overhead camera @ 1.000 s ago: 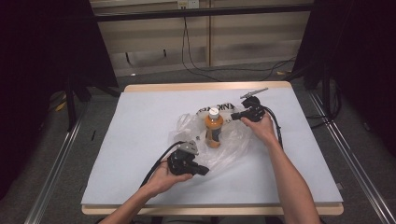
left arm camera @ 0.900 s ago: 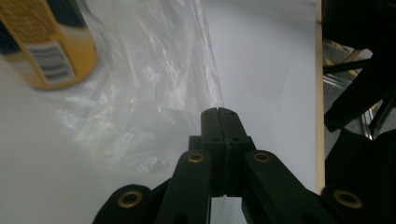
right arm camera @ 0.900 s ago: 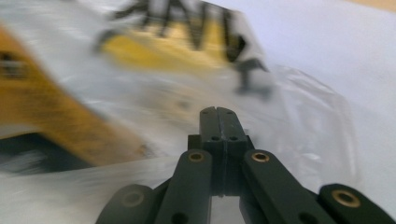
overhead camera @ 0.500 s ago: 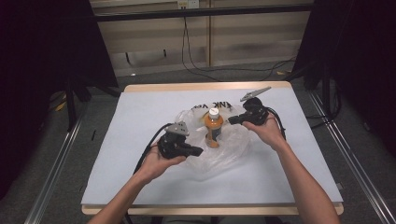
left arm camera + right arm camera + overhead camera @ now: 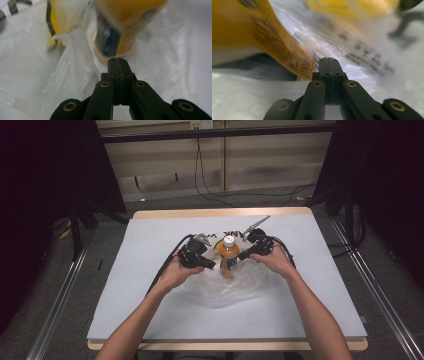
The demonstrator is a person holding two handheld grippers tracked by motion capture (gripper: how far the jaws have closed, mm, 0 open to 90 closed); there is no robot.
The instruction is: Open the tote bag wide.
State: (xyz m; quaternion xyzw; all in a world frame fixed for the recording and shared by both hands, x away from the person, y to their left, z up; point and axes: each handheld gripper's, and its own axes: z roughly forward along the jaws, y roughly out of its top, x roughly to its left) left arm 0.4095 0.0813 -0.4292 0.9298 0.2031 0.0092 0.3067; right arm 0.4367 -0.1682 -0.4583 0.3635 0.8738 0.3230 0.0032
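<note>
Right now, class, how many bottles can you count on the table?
1. A single orange bottle with a white cap stands upright in the clear plastic bag, between the left gripper and right gripper. The crumpled bag could hide more.

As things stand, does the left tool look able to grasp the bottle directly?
Probably not: the left tool is shut, and the clear plastic bag wraps the orange bottle, so film lies between them.

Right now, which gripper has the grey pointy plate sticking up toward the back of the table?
The right gripper, right of the orange bottle. Its grey plate juts toward the table's far edge; the left gripper has its plate lying low.
</note>
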